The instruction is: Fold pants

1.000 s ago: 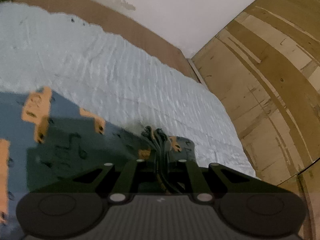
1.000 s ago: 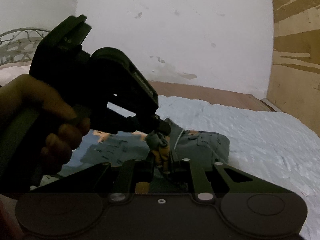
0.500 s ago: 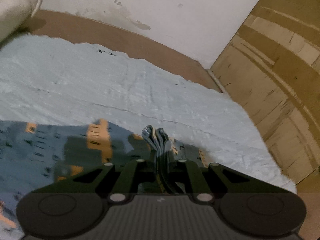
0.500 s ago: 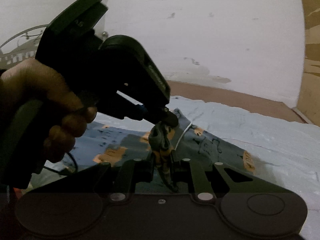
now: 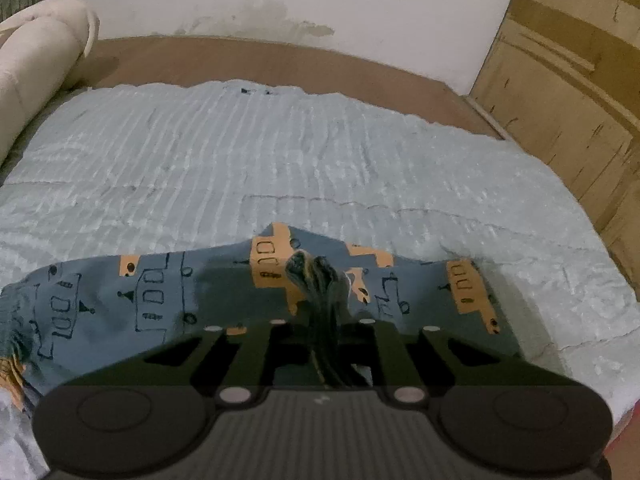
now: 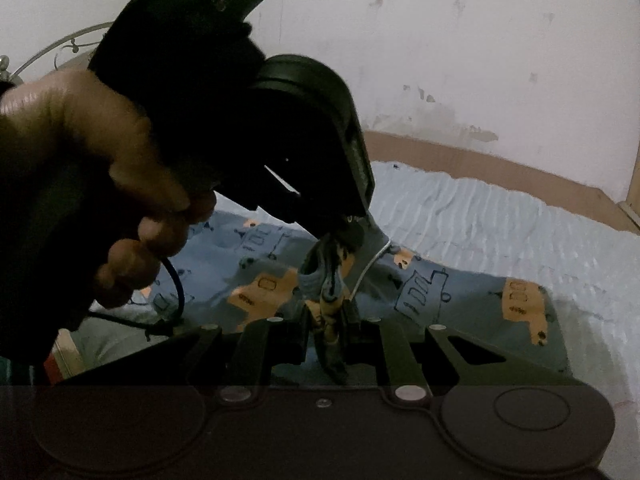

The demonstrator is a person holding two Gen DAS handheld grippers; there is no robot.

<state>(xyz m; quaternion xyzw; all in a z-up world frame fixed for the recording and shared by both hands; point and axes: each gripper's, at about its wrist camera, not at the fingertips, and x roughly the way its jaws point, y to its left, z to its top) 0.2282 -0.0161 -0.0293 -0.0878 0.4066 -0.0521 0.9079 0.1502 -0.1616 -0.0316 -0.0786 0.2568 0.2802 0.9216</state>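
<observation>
Blue pants [image 5: 160,300] printed with orange and black vehicles lie across a pale blue bed cover [image 5: 280,152]. A bunched fold of the cloth stands up between the jaws of my left gripper [image 5: 320,322]; the jaws are opening, with the cloth still pinched between them. In the right wrist view my right gripper [image 6: 330,320] is shut on another gathered wad of the pants [image 6: 420,296]. The left gripper [image 6: 344,232] hangs just beyond it, held by a hand [image 6: 80,160]. A white drawstring [image 6: 368,268] dangles from the cloth there.
A cream rolled bolster [image 5: 36,60] lies at the bed's far left. Brown bed board [image 5: 260,60] runs along a stained white wall. A wooden panel [image 5: 560,80] stands at the right. A metal bedstead [image 6: 60,52] shows behind the hand.
The left view has swung left, bringing the bolster in. The pants now spread wider and flatter over the cover. The left gripper looms larger and closer in the right view.
</observation>
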